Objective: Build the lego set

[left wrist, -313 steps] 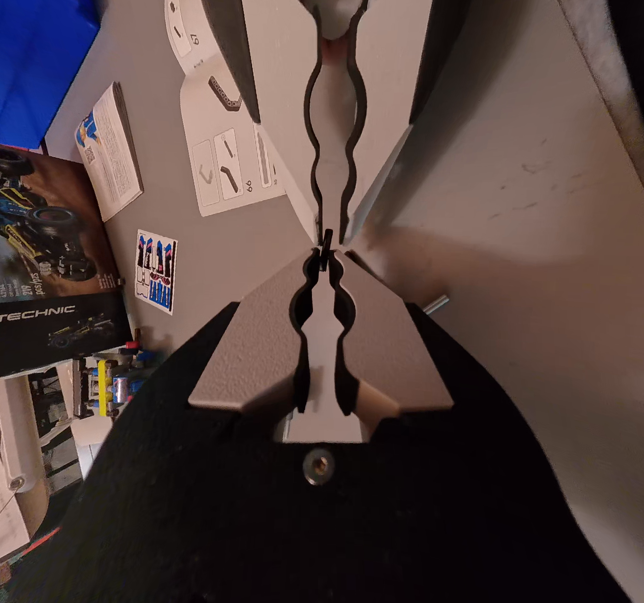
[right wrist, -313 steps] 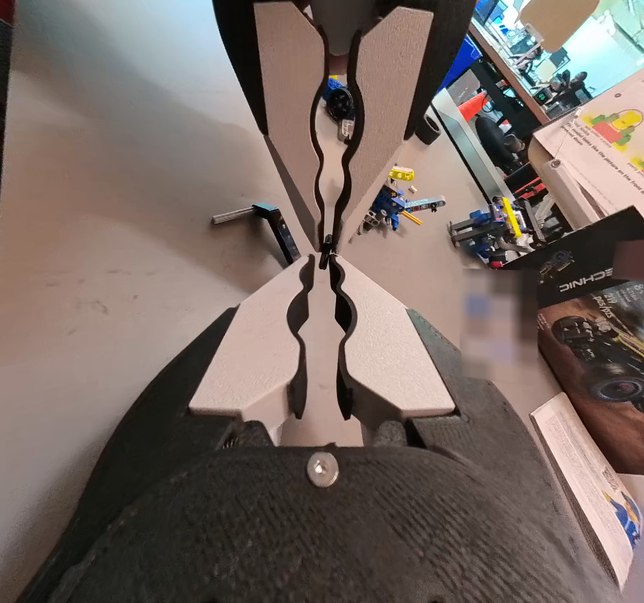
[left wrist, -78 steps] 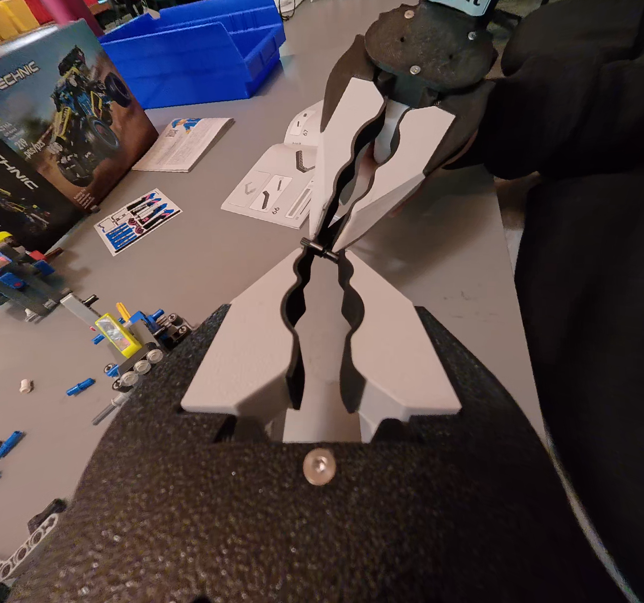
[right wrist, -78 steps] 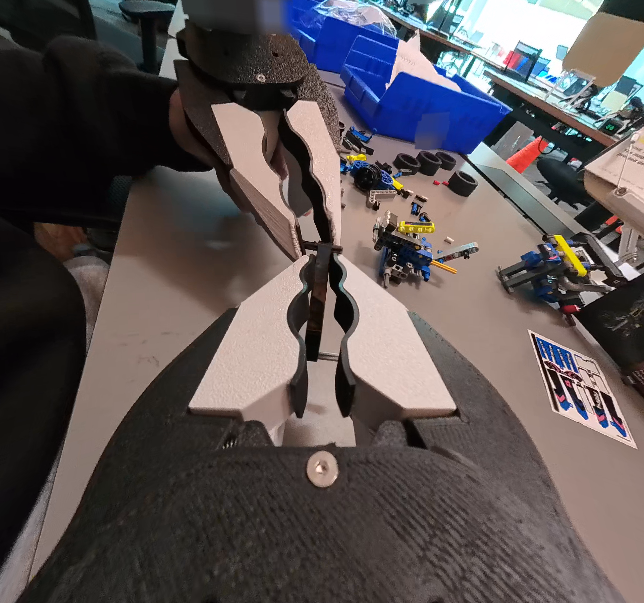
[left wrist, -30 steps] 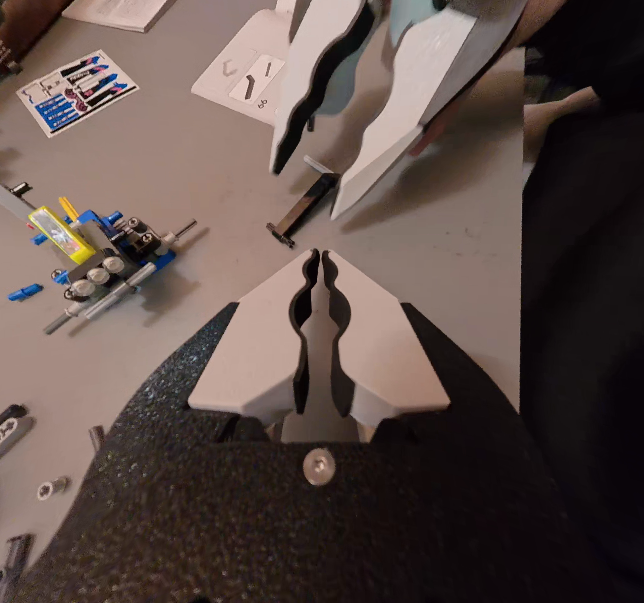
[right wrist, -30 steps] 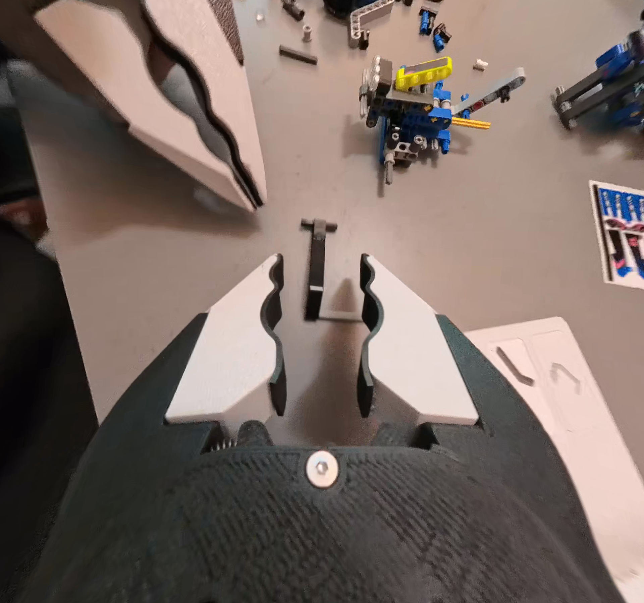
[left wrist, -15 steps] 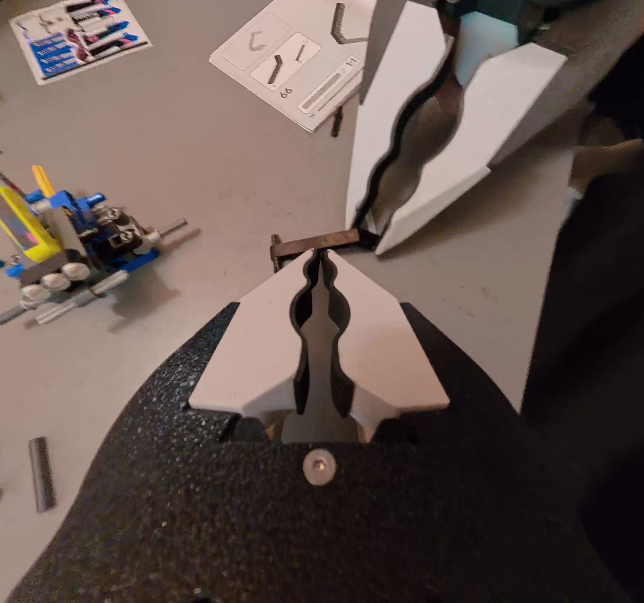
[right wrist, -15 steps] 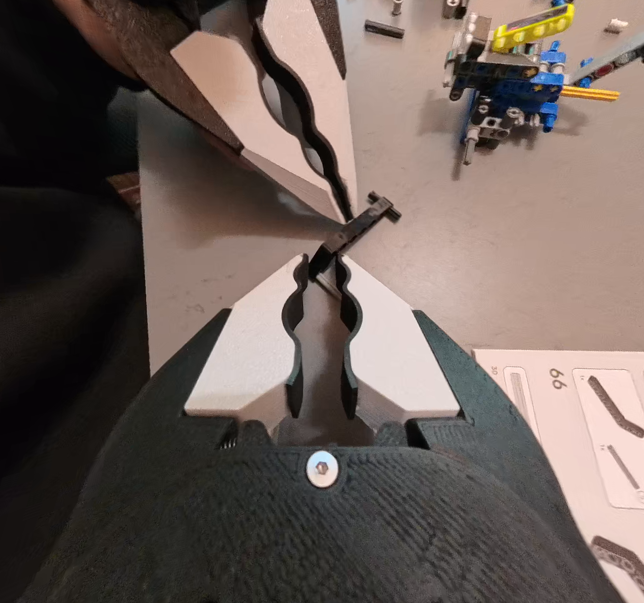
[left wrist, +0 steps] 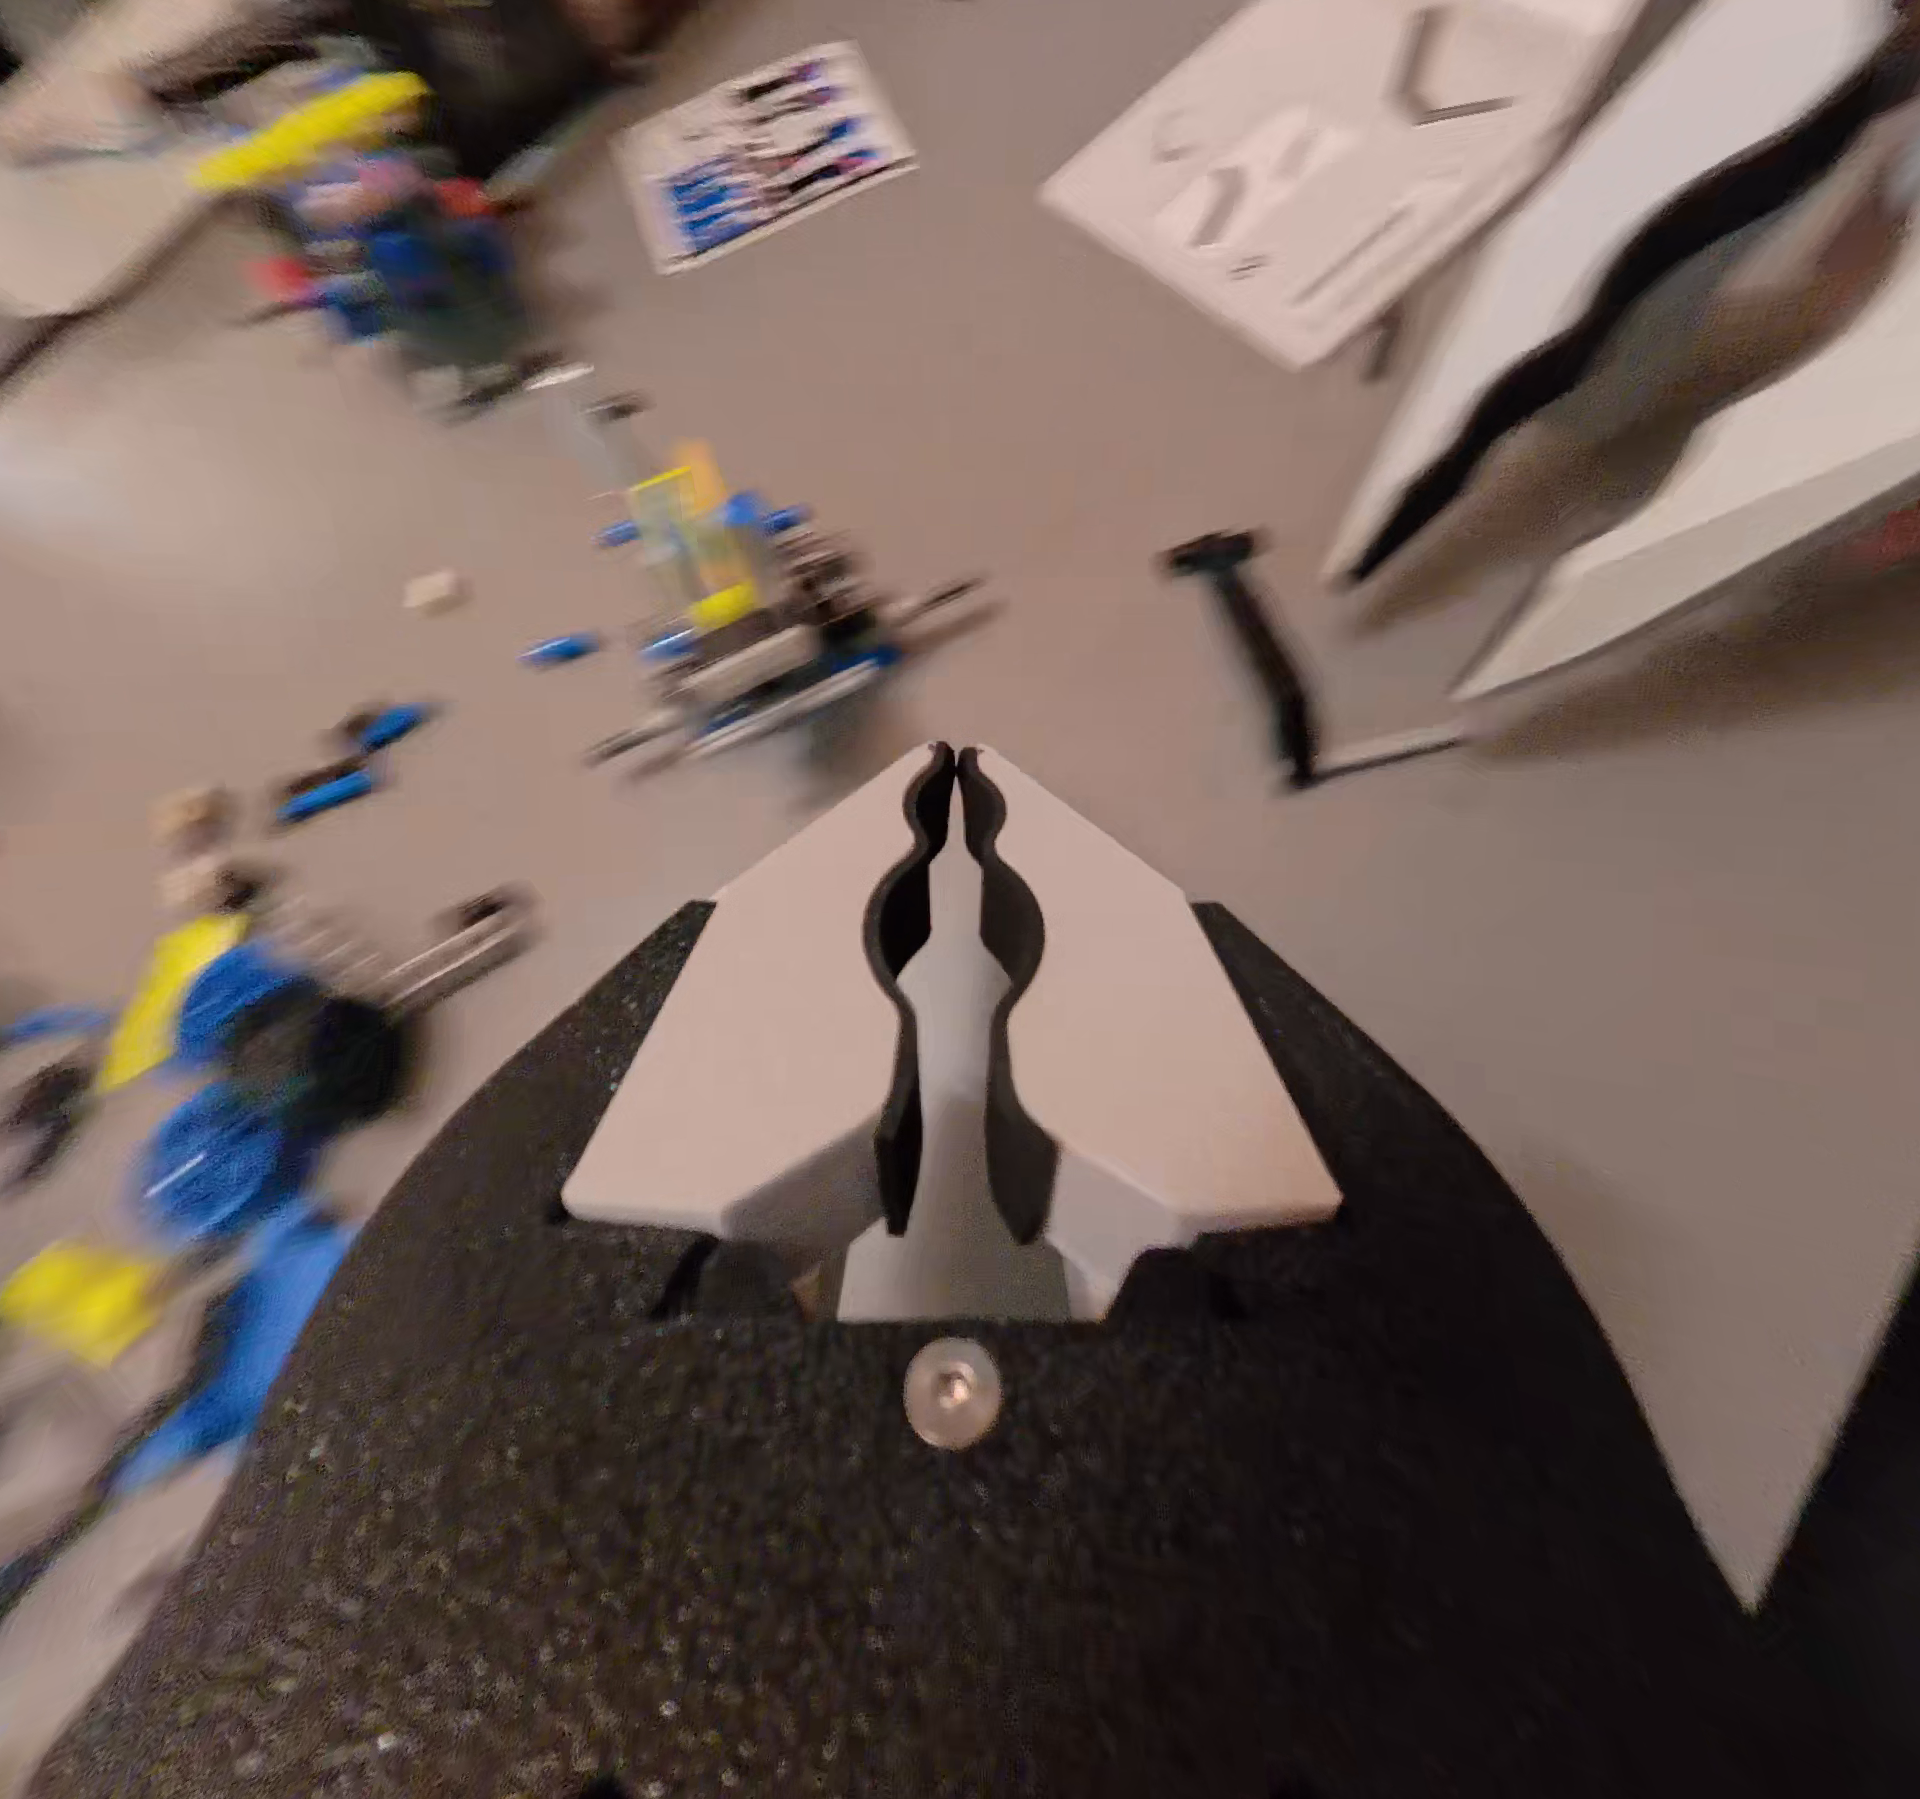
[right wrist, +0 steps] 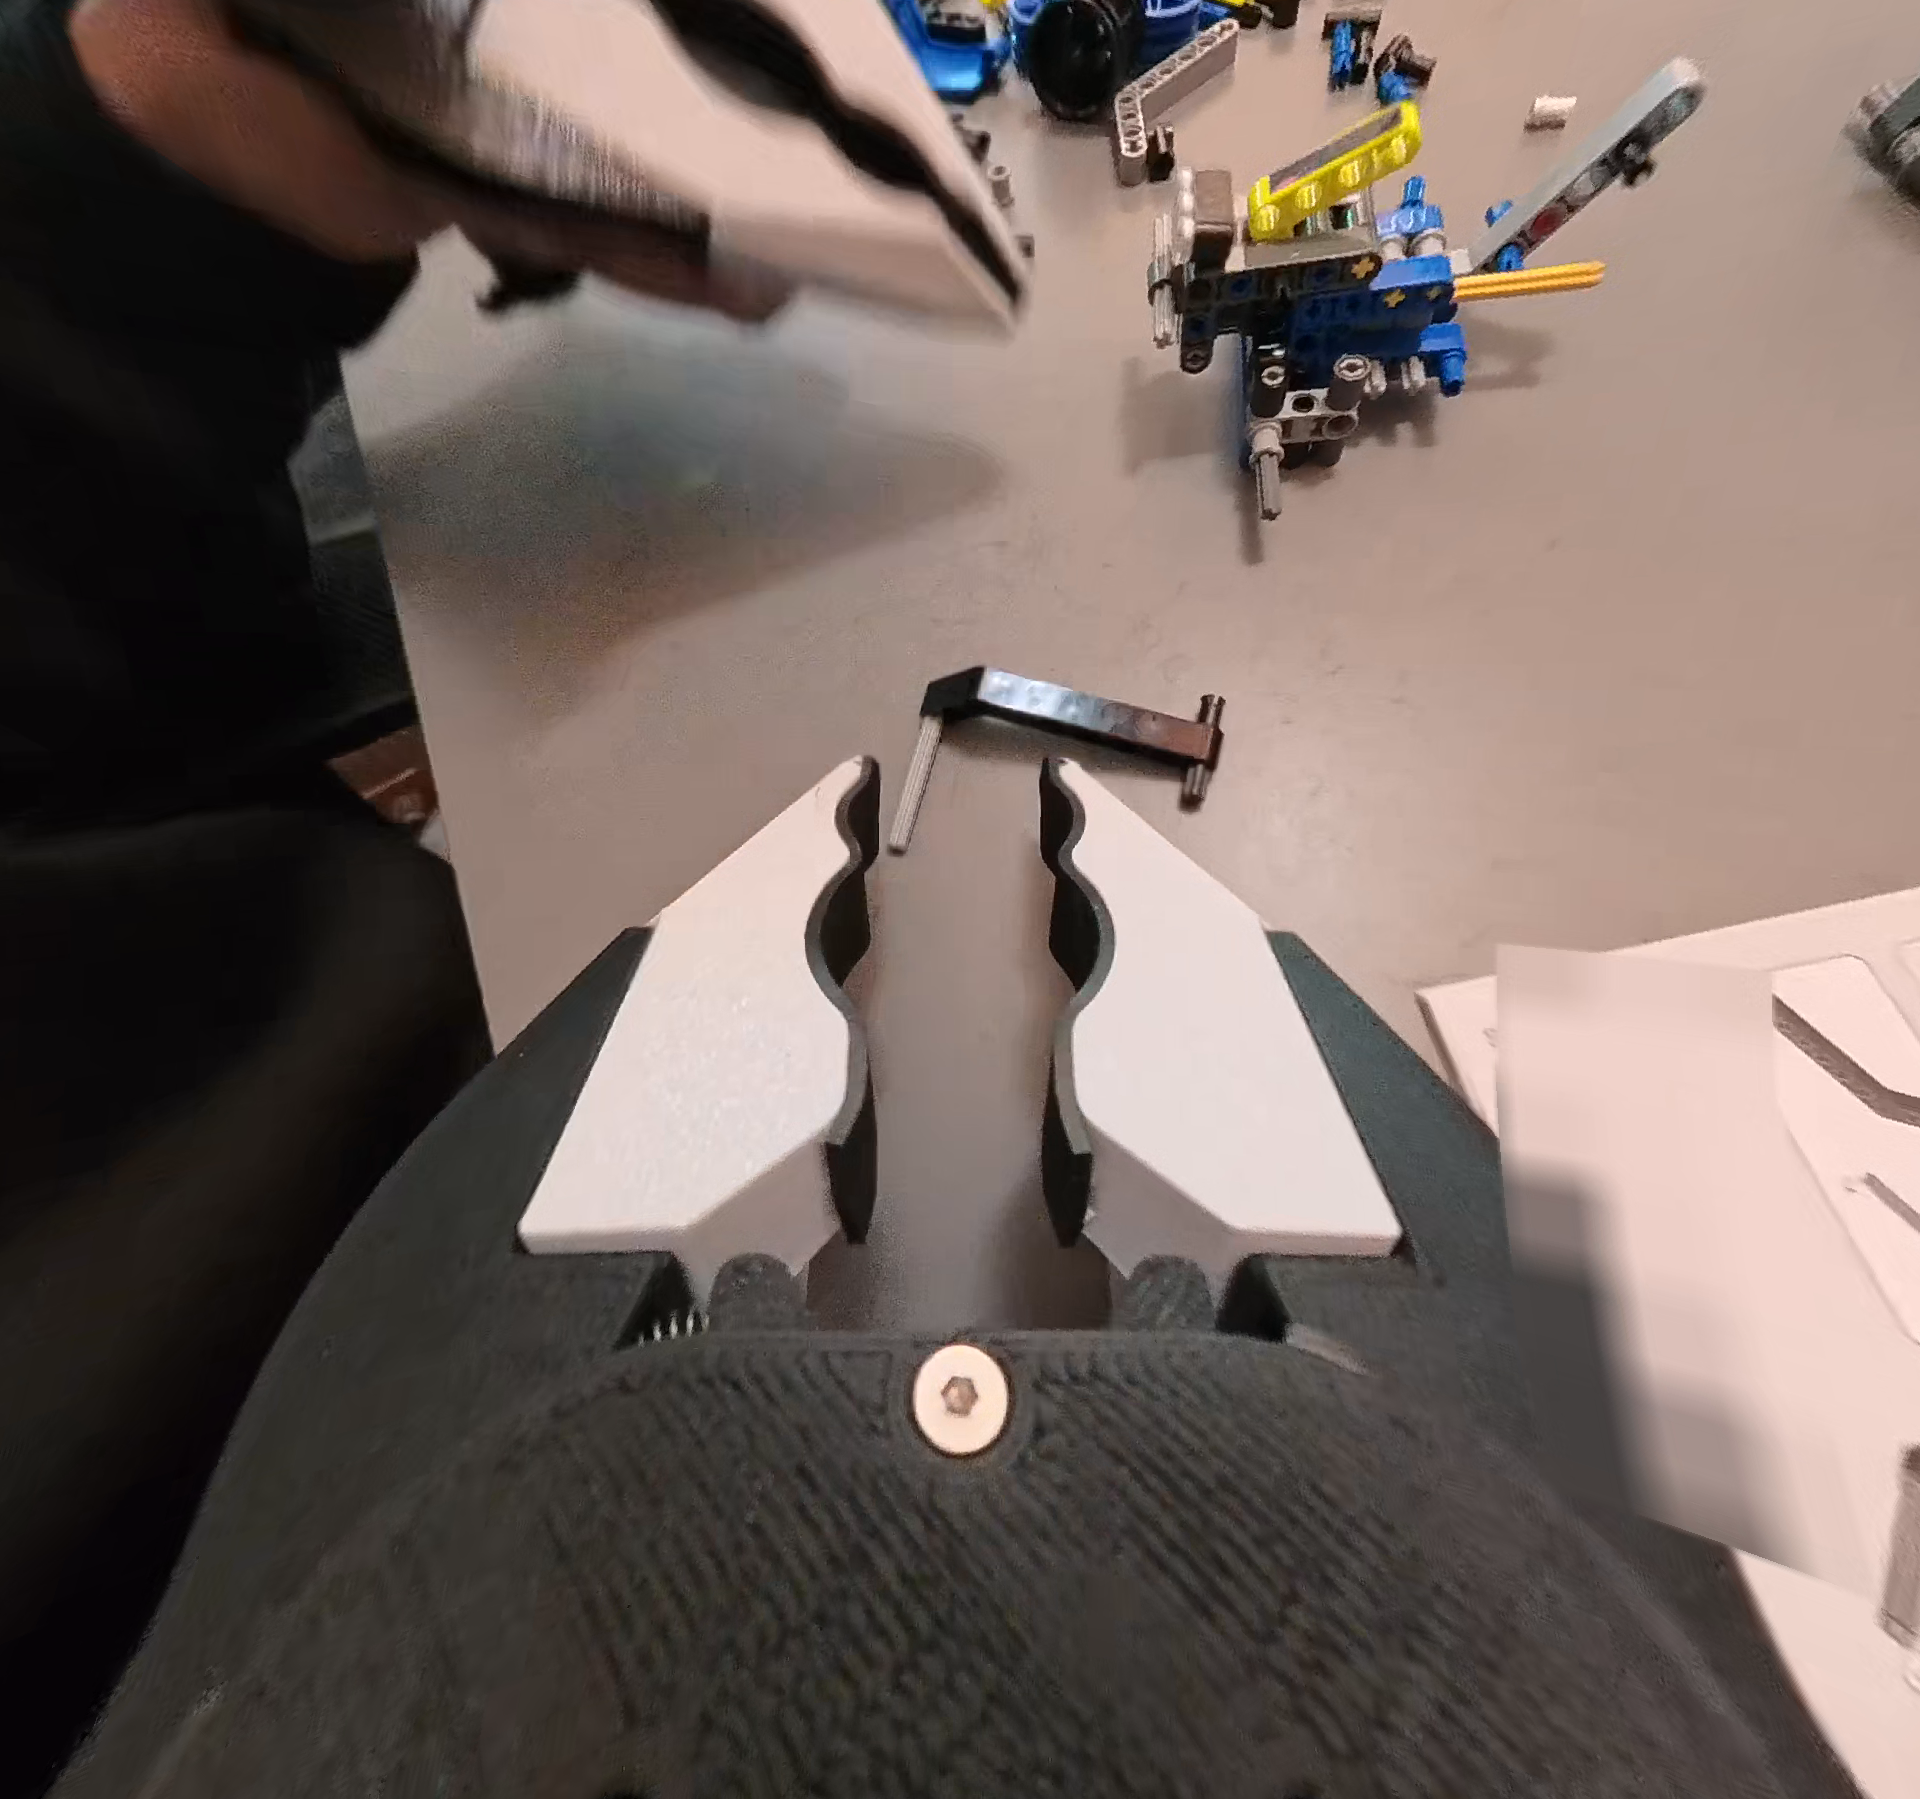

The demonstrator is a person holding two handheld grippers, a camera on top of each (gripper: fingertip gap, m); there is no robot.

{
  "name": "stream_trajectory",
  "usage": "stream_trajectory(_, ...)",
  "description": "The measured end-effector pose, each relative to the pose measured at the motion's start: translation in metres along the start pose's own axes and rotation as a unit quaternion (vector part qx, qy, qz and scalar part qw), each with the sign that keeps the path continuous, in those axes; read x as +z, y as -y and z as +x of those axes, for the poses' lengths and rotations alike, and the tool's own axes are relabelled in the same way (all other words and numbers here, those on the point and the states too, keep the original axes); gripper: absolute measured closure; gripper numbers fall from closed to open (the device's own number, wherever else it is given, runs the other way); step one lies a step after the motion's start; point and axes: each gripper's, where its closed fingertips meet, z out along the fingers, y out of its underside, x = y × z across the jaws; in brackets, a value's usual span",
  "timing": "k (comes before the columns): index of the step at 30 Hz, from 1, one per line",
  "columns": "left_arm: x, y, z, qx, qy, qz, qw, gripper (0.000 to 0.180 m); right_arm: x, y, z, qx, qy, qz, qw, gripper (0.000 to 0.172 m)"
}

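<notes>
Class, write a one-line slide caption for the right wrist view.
Open right gripper poised over a black beam with a grey axle on the grey table, beside a blue-and-yellow brick assembly.

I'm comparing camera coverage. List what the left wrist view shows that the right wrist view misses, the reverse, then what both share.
Only the left wrist view: the sticker sheet, blurred.

Only the right wrist view: a person's dark sleeve and the black tyre with blue wheels.

Both: the black beam with a grey axle lying on the grey table, the blue and yellow assembly, the booklet, the shut left claw and the open, empty right claw.
</notes>
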Motion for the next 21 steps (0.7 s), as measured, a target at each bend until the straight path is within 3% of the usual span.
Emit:
stream_trajectory(2,-0.03,-0.018,-0.053,-0.012,0.076,-0.015,0.997,0.18,-0.011,-0.001,0.001,-0.026,-0.007,0.007,1.0,0.143)
stream_trajectory(5,-0.049,-0.056,-0.093,-0.021,0.077,-0.068,0.994,0.167,-0.022,-0.005,0.013,-0.045,-0.043,0.009,0.998,0.146)
stream_trajectory(7,-0.046,-0.076,-0.098,-0.014,0.047,-0.11,0.993,0.162,-0.023,-0.006,0.014,-0.049,-0.045,0.012,0.998,0.147)
stream_trajectory(13,-0.029,-0.092,-0.107,-0.015,0.03,-0.15,0.988,0.163,-0.02,-0.007,0.007,-0.073,-0.044,0.009,0.996,0.147)
stream_trajectory(17,-0.024,-0.092,-0.105,-0.039,0.019,-0.136,0.99,0.176,-0.02,-0.009,0.006,-0.081,-0.046,0.01,0.996,0.148)
stream_trajectory(21,-0.025,-0.093,-0.107,-0.042,0.034,-0.128,0.99,0.176,-0.018,-0.008,0.009,-0.095,-0.058,0.019,0.994,0.149)
